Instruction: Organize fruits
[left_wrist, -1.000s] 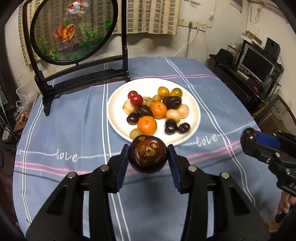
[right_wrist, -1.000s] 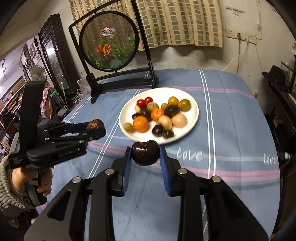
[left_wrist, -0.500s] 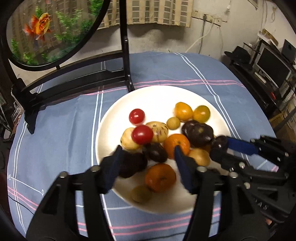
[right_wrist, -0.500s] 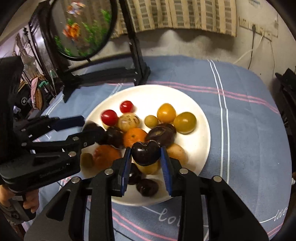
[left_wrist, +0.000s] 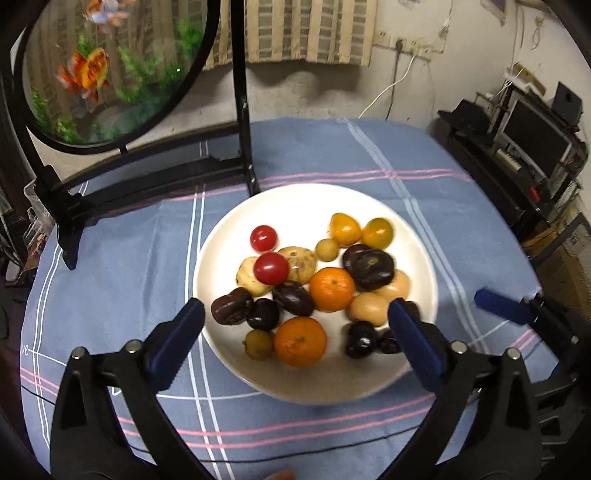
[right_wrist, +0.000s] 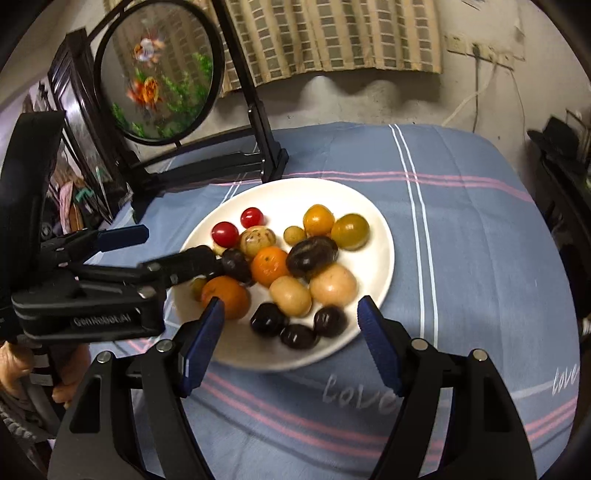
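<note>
A white plate (left_wrist: 314, 201) (right_wrist: 384, 229) holds several fruits: red tomatoes (left_wrist: 270, 268), oranges (left_wrist: 300, 341) (right_wrist: 226, 296), yellow and dark ones. My left gripper (left_wrist: 295, 312) hangs over the plate's near edge, its jaws opening wide with nothing pressed between them. A wrinkled brown fruit (left_wrist: 232, 306) lies on the plate just past its left finger. My right gripper (right_wrist: 290, 306) is also opening over the plate's near rim, and dark fruits (right_wrist: 268, 319) lie loose on the plate between its fingers. In the right wrist view the left gripper (right_wrist: 177, 245) reaches in from the left.
A round fish-painted screen (left_wrist: 110, 74) (right_wrist: 159, 74) on a black stand rises behind the plate. A blue striped tablecloth (left_wrist: 110, 258) covers the table. Shelves with electronics (left_wrist: 535, 140) stand past the table's right edge. A person's hand (right_wrist: 18, 369) holds the left gripper.
Both grippers moved forward from the tablecloth to over the plate and opened. The brown fruit left the left jaws and the dark fruit left the right jaws; both now lie on the plate.
</note>
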